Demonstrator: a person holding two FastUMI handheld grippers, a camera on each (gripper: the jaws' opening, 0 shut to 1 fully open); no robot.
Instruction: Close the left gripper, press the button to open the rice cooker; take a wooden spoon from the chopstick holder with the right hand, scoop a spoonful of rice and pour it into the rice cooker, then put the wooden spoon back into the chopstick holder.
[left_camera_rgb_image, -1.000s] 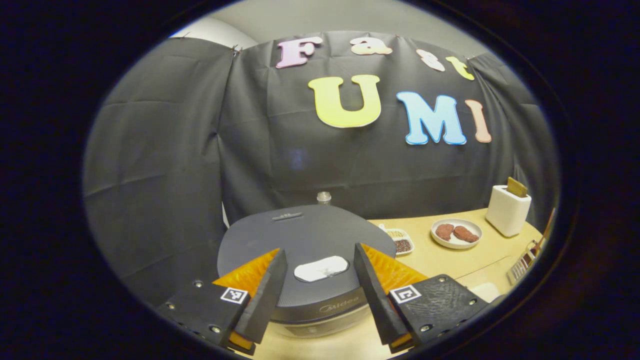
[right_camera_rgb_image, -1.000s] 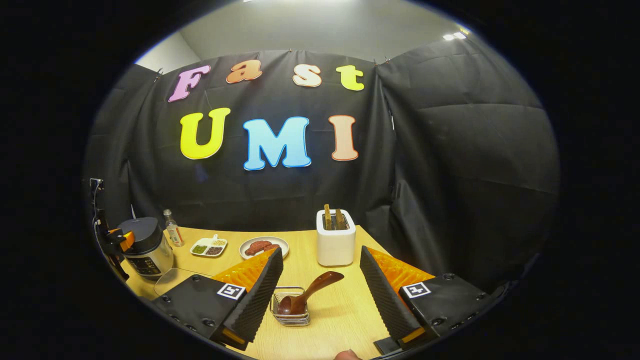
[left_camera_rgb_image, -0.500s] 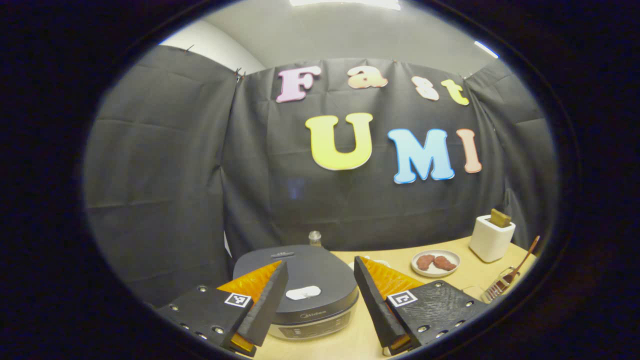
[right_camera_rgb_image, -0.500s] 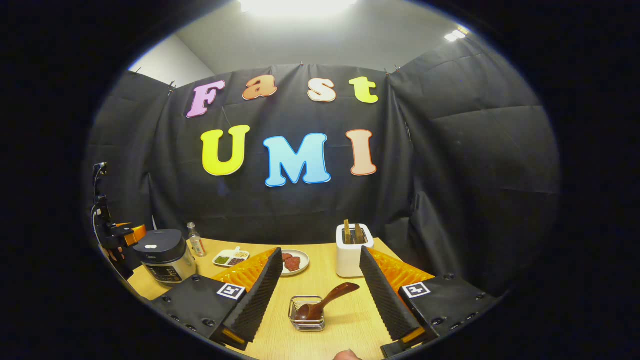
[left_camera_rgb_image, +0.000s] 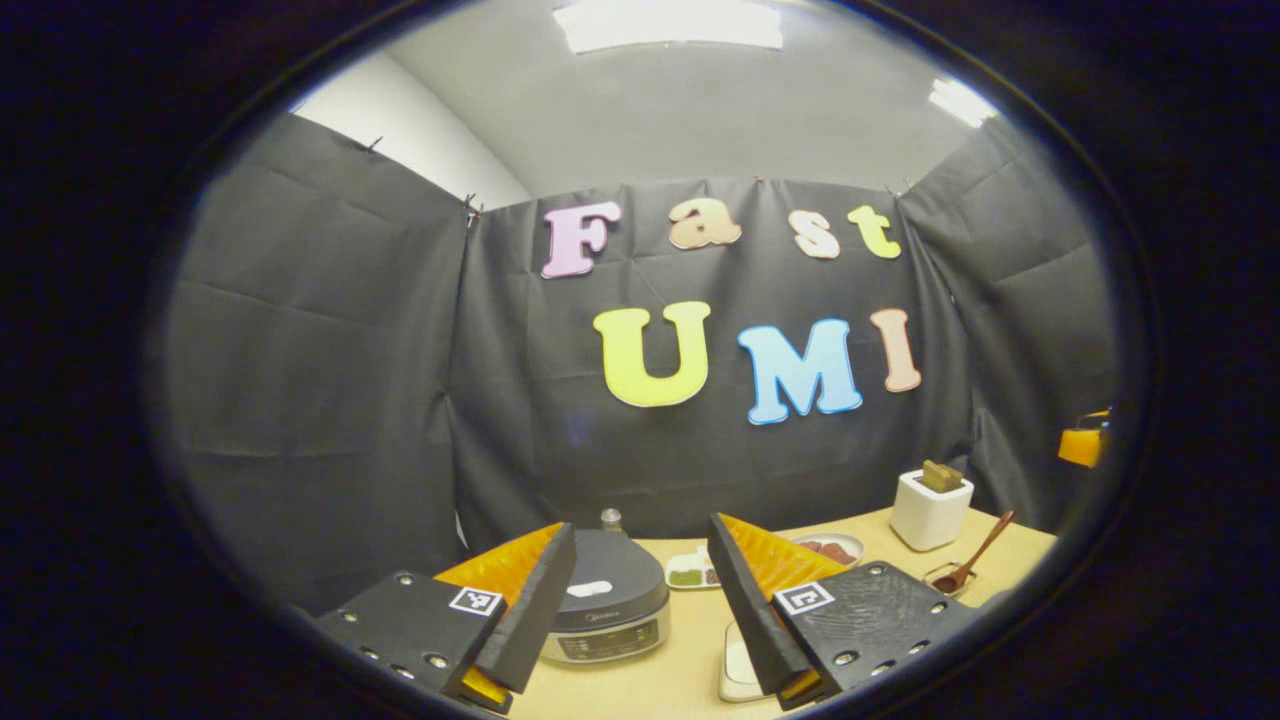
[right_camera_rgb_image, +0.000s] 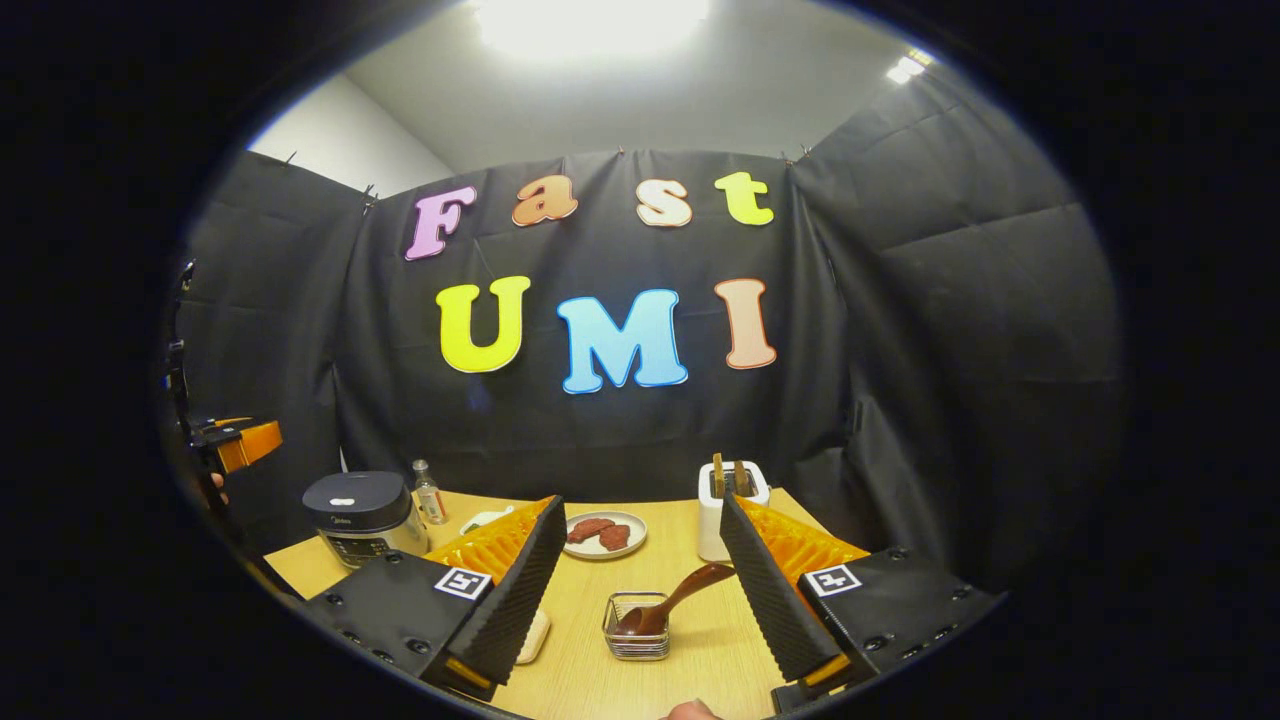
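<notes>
The dark rice cooker stands on the wooden table with its lid down and a white button on top. My left gripper hangs open well back from it, the cooker partly behind its left finger. The cooker also shows at the far left of the right gripper view. A wooden spoon leans in a small wire chopstick holder, bowl down. My right gripper is open, above and behind the holder, touching nothing. A shallow tray of rice lies by the left gripper's right finger.
Along the back stand a small bottle, a divided dish of beans, a plate of meat slices and a white toaster. The left gripper hangs above the table's left edge. A person's fingertip shows at the bottom.
Both grippers have drawn back and up from the table. The cooker has shrunk from close under the left fingers to farther off, lid still down. The spoon stays in its holder.
</notes>
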